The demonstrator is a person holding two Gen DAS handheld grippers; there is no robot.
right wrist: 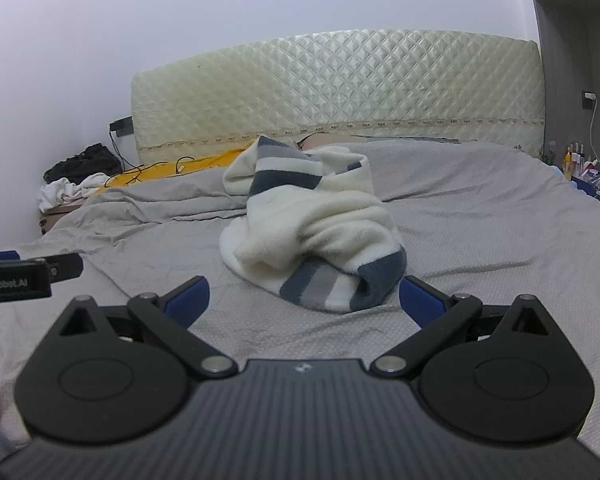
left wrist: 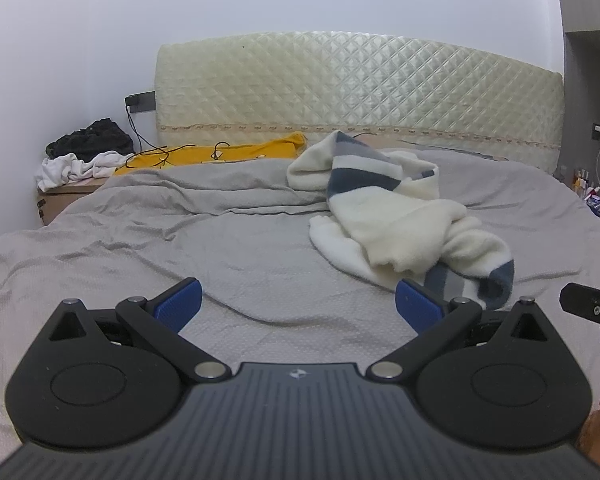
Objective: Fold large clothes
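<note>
Two claws, left claw (left wrist: 298,300) and right claw (right wrist: 304,298), hover spread apart and empty at the frame bottoms. A crumpled striped sweater (right wrist: 312,224) lies mid-frame on the grey bed (right wrist: 480,220).

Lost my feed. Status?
Left tool open, right tool open. Sweater crumpled on bed, untouched. Nothing in the way.

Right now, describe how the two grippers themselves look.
Both match: the left gripper and right gripper have a ribbed dark-grey body with a small white logo, two round black discs, black linkage arms with silver pivot pins, and blue ridged pads. White lettering runs along the left gripper's side, seen from the right wrist. No cables or sleeves show.
</note>
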